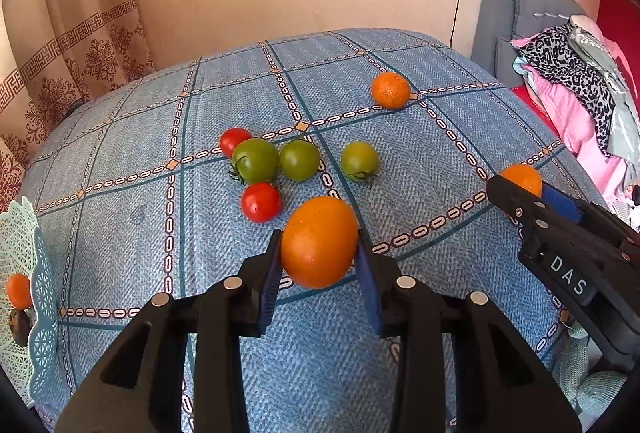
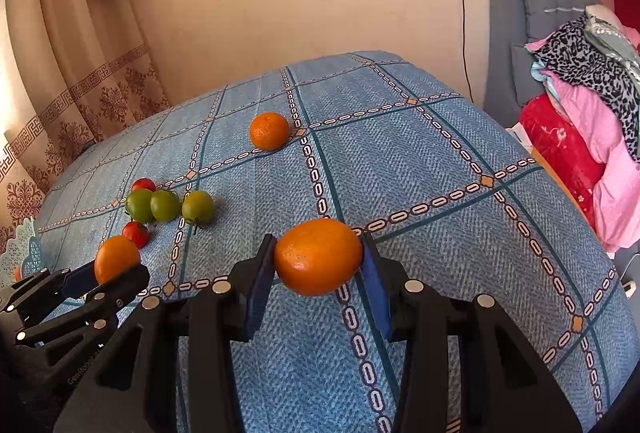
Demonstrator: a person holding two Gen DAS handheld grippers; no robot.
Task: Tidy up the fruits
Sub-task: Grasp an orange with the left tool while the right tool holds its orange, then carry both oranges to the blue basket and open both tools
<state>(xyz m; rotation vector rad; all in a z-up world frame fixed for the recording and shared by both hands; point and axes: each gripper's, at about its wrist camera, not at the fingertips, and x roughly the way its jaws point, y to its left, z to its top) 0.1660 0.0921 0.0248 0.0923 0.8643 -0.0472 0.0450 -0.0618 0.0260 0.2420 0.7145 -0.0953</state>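
Note:
My left gripper (image 1: 318, 247) is shut on an orange (image 1: 320, 233), held just above the blue checked tablecloth (image 1: 400, 161). My right gripper (image 2: 319, 259) is shut on a second orange (image 2: 318, 253), also near the cloth. Each gripper shows in the other's view: the right gripper (image 1: 520, 191) at the right edge, the left gripper (image 2: 112, 273) at the lower left. A third orange (image 1: 391, 90) lies loose farther back. Three green tomatoes (image 1: 299, 159) and two red tomatoes (image 1: 261, 202) cluster ahead of the left gripper.
A pale green lace basket (image 1: 28, 245) stands at the table's left edge with an orange (image 1: 18, 291) inside. Curtains hang at the back left. A bed with piled clothes (image 2: 592, 73) is to the right of the table.

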